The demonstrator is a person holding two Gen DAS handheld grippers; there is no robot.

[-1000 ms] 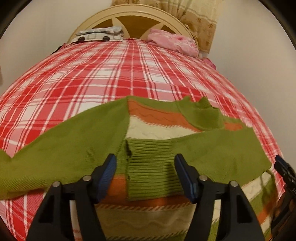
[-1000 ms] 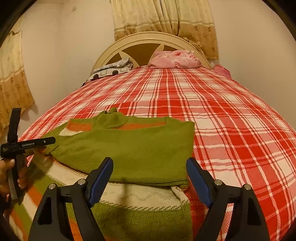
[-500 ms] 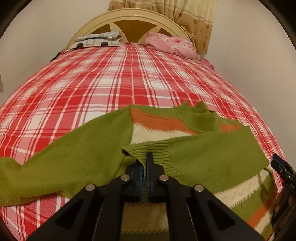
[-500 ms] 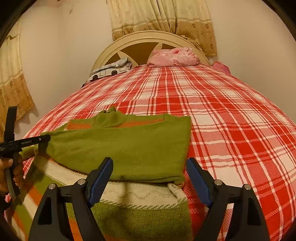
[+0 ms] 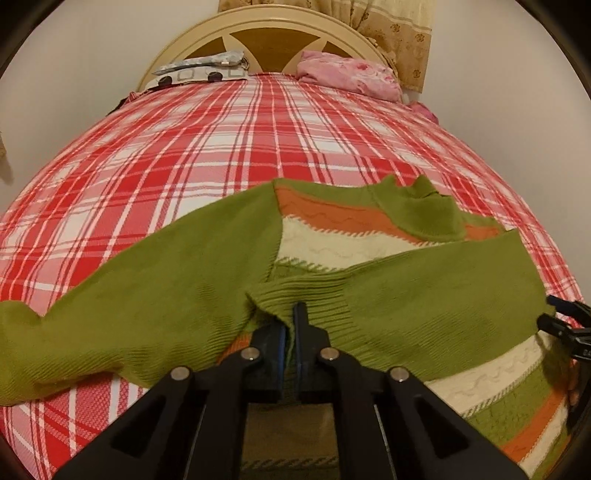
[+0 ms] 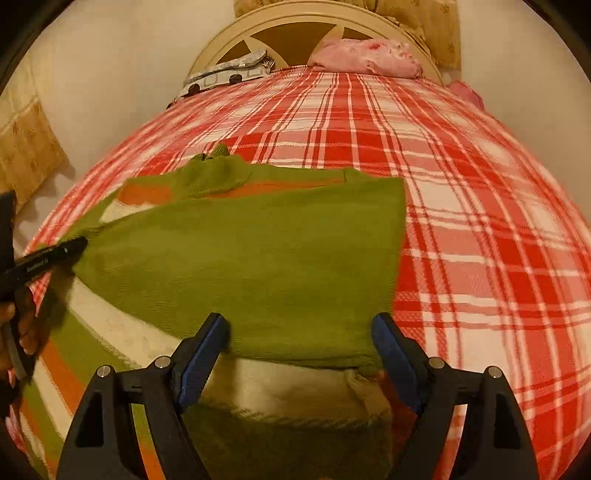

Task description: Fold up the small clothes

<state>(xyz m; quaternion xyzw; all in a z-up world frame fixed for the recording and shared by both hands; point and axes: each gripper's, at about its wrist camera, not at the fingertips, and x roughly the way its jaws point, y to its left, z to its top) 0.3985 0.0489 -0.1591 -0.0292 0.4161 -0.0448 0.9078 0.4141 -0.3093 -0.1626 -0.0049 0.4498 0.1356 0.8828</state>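
Note:
A small green sweater [image 5: 332, 251] with orange and cream stripes lies on the red plaid bed [image 5: 221, 147]. Its right sleeve [image 5: 424, 310] is folded across the chest; the other sleeve [image 5: 140, 310] stretches out to the left. My left gripper [image 5: 291, 325] is shut on the ribbed cuff [image 5: 295, 291] of the folded sleeve. My right gripper [image 6: 299, 336] is open, its jaws either side of the folded sleeve's near edge [image 6: 258, 266]. The left gripper also shows in the right wrist view [image 6: 55, 254], at the sweater's left side.
A cream headboard [image 5: 266, 33] stands at the far end. A pink pillow [image 5: 347, 74] and a grey patterned item [image 5: 199, 70] lie near it. Curtains [image 5: 399, 29] hang behind. Plaid cover [image 6: 480, 221] spreads to the sweater's right.
My left gripper went from open around the ribbed cuff to shut on it and has lifted it slightly. My right gripper moved forward, closer to the folded sleeve's edge, still open.

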